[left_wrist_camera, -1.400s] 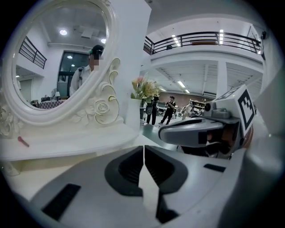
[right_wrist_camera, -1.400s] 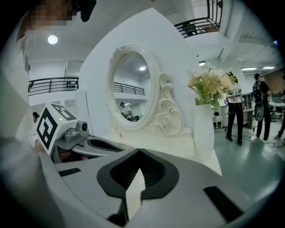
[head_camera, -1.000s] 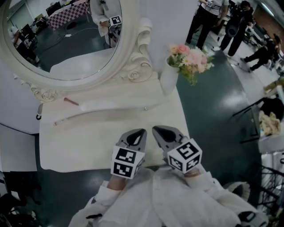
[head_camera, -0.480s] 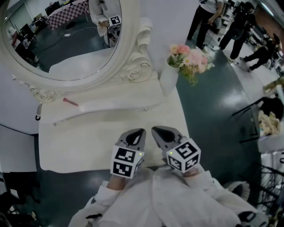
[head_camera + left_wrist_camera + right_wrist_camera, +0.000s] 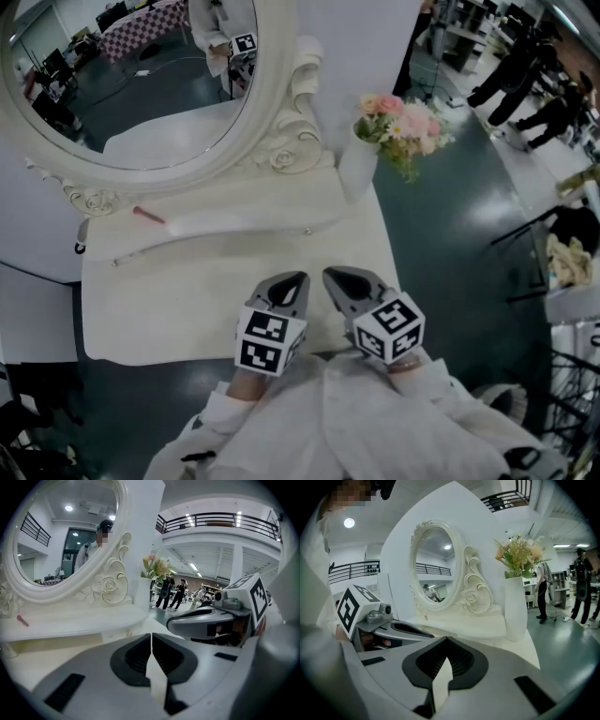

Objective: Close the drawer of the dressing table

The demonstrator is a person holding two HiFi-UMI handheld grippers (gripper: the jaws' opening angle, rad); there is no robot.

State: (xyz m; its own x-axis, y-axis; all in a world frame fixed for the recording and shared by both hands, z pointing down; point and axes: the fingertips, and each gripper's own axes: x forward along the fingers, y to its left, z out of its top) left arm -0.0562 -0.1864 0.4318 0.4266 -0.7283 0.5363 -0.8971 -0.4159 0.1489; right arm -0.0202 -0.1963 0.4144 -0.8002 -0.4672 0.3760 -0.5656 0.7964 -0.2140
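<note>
The white dressing table (image 5: 159, 291) fills the middle of the head view, with a raised shelf (image 5: 244, 202) under its oval mirror (image 5: 141, 84). A small knob (image 5: 307, 230) shows on the shelf's front face. Whatever lies below the table's near edge is hidden from here, and I see no drawer standing out. My left gripper (image 5: 300, 277) and right gripper (image 5: 327, 274) hover side by side over the near edge, both shut and empty. In the left gripper view the jaws (image 5: 151, 635) meet with nothing between them. The right gripper (image 5: 446, 640) looks the same in its own view.
A white vase of pink flowers (image 5: 358, 161) stands at the shelf's right end, also seen as a vase (image 5: 515, 606). A small red stick (image 5: 148, 215) lies on the shelf at the left. People (image 5: 525, 75) stand on the dark floor at the far right, near a rack (image 5: 572, 272).
Both grippers stay where they were. One person at the far right has walked out of view.
</note>
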